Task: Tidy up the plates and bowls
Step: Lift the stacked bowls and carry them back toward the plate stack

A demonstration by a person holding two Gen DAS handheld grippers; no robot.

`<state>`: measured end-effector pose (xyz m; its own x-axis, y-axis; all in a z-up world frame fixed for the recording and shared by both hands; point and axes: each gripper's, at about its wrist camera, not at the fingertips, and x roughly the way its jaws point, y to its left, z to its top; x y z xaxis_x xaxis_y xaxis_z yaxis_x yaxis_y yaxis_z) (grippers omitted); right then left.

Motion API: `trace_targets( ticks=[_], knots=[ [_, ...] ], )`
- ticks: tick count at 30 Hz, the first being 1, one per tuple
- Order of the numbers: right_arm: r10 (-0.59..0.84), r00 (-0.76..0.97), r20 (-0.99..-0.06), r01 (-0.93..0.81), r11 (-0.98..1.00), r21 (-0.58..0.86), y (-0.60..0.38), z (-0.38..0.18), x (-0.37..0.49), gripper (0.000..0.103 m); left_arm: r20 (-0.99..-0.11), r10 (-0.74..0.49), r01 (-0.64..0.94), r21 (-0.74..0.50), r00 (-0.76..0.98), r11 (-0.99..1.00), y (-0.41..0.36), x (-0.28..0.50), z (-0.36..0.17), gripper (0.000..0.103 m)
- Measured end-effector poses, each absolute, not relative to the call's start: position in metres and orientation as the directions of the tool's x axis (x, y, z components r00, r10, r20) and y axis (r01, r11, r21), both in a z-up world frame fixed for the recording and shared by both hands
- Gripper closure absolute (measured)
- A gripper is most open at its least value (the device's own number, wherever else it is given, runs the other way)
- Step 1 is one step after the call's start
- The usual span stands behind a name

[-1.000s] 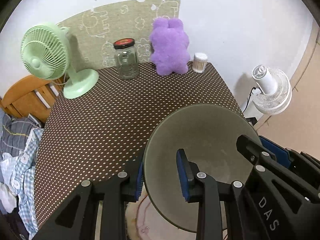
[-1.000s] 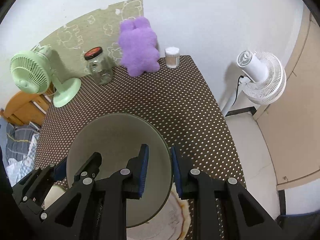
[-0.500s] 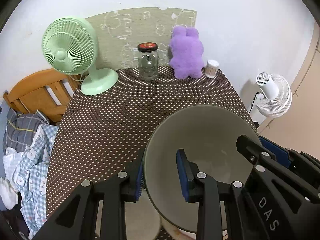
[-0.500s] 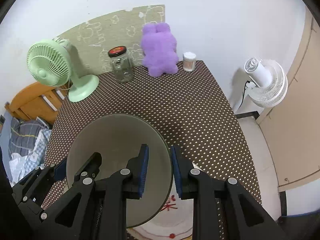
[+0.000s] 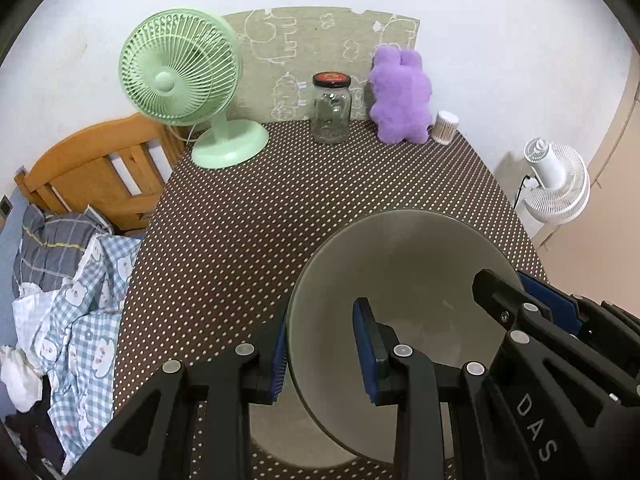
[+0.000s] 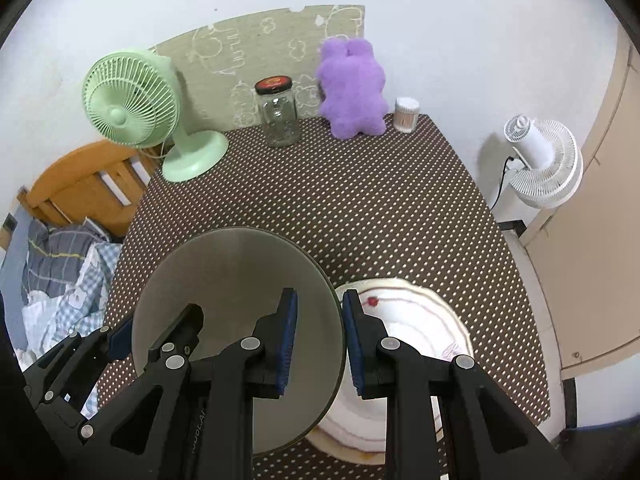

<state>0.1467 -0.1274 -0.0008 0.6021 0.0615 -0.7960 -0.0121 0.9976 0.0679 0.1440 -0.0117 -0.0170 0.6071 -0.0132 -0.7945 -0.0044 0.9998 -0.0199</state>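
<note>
grey bowl (image 6: pixel 236 304), clamped by its opposite rims in both closed grippers (image 5: pixel 320 356) (image 6: pixel 318 344), hangs just left of the white plate (image 6: pixel 420 320).

A round, grey-green glazed ceramic plate (image 5: pixel 404 280) with a thin dark rim is raised clear of the brown polka-dotted counter (image 6: pixel 360 208), tilted so its plain, bare face shows. Just beside it, partly under its edge, a white scallop-edged plate (image 6: pixel 424 320) with thin pink rings and small red marks lies flat near the counter's front edge.
</note>
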Motion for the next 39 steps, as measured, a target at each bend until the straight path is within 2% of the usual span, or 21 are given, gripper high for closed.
trace_targets(
  ticks=[18, 39],
  knots=[
    [0.065, 0.531, -0.845, -0.017, 0.998, 0.066, -0.084, -0.04, 0.131, 0.076, -0.846, -0.01, -0.005, -0.015, 0.533, 1.0, 0.028, 0.13, -0.057, 0.074],
    [0.044, 0.447, -0.893, -0.024, 0.999, 0.037, -0.068, -0.079, 0.142, 0.076, -0.89, -0.02, -0.004, -0.025, 0.456, 1.0, 0.038, 0.139, -0.091, 0.074]
  ],
)
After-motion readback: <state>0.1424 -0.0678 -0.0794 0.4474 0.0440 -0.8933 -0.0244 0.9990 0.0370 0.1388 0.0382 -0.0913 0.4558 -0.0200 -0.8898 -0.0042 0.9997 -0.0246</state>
